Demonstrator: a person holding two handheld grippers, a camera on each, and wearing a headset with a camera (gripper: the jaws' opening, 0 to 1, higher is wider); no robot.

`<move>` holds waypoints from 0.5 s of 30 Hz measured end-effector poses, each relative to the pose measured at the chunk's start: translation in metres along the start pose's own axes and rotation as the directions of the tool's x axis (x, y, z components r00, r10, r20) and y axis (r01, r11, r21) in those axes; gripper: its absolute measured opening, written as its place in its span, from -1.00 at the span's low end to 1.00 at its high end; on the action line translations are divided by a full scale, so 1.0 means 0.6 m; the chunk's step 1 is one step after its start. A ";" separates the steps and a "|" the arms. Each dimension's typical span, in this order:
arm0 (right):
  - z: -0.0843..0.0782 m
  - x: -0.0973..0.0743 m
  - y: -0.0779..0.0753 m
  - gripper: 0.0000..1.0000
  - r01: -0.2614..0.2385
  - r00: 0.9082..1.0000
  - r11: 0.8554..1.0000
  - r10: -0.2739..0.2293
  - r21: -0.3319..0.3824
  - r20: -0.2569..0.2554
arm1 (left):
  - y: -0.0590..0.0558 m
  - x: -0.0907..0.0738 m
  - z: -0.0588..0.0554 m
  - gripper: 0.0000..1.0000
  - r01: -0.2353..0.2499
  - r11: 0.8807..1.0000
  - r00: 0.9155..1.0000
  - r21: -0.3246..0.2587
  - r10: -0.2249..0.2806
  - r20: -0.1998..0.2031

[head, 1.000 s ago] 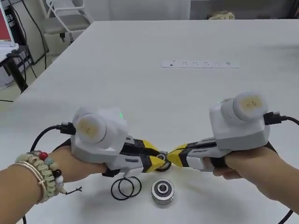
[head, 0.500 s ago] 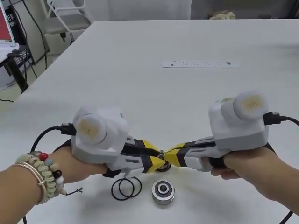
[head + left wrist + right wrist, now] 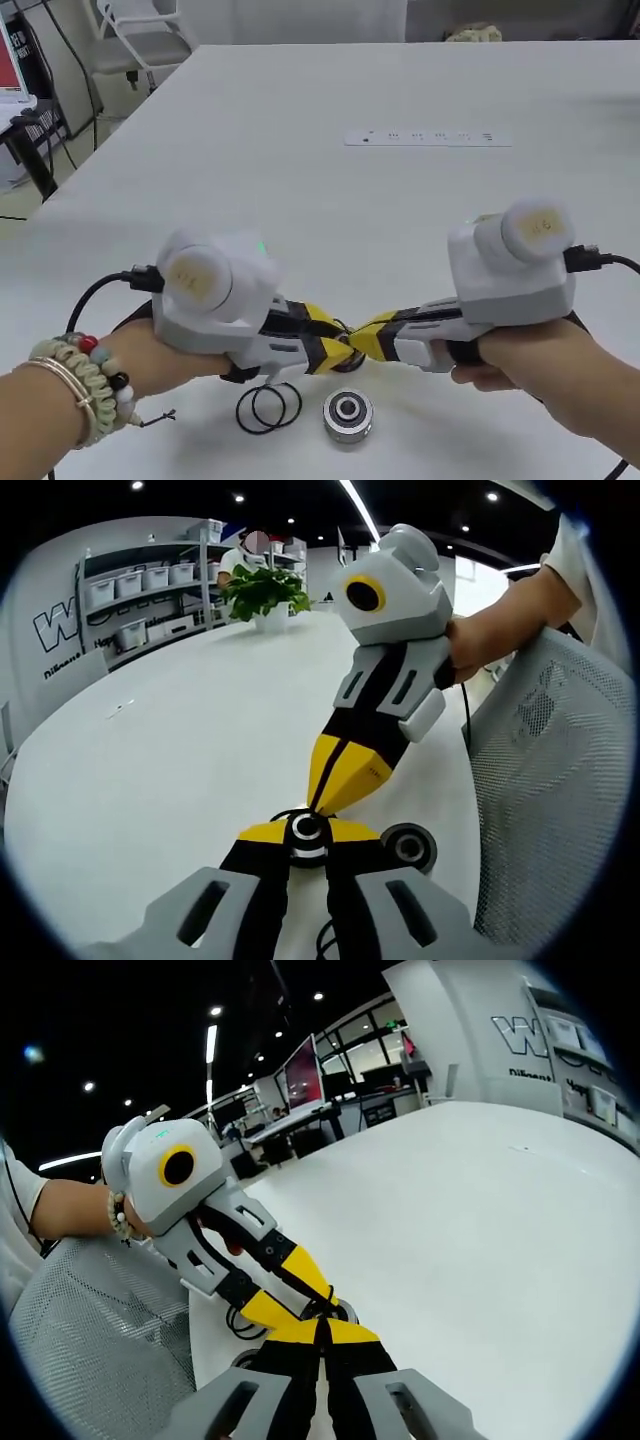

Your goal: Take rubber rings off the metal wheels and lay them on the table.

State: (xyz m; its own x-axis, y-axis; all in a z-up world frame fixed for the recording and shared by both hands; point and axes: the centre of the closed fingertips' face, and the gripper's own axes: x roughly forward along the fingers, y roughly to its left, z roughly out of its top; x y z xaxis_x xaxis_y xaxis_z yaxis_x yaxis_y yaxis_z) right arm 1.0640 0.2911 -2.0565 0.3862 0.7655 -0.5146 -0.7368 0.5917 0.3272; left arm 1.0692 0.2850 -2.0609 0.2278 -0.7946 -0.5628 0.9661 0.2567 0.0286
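Note:
My left gripper (image 3: 343, 353) (image 3: 307, 842) is shut on a small metal wheel (image 3: 306, 827), held just above the table. From the opposite side my right gripper (image 3: 358, 341) (image 3: 320, 1324) meets it tip to tip, shut on the thin black rubber ring (image 3: 283, 816) at the wheel's rim. A second metal wheel (image 3: 348, 415) (image 3: 408, 847) lies flat on the table right below the tips. Two loose black rubber rings (image 3: 268, 407) lie overlapping beside it, to its left.
The white table (image 3: 330, 200) stretches far ahead. A white power strip (image 3: 428, 137) lies flat at mid table. Chairs and a desk stand beyond the far left corner. A mesh chair back (image 3: 550, 780) is close behind the grippers.

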 end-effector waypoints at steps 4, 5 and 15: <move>0.000 -0.001 -0.001 -1.00 0.000 1.000 1.000 0.000 0.001 0.001 | 0.000 0.000 0.000 -0.85 0.001 1.000 1.000 0.005 -0.001 -0.014; 0.000 -0.001 -0.001 -1.00 0.000 1.000 1.000 0.000 0.003 0.002 | -0.001 0.000 0.000 -0.85 0.003 1.000 1.000 0.006 -0.003 -0.016; 0.003 -0.004 -0.007 -1.00 0.005 1.000 1.000 -0.006 0.020 0.014 | -0.012 -0.010 0.008 -0.72 0.046 0.998 0.998 0.033 -0.045 -0.039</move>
State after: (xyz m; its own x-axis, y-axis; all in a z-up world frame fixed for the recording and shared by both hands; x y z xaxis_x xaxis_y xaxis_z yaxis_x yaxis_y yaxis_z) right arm 1.0671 0.2869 -2.0551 0.3981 0.7656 -0.5054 -0.7235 0.6007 0.3401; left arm 1.0613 0.2849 -2.0536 0.1792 -0.7834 -0.5952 0.9791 0.2014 0.0297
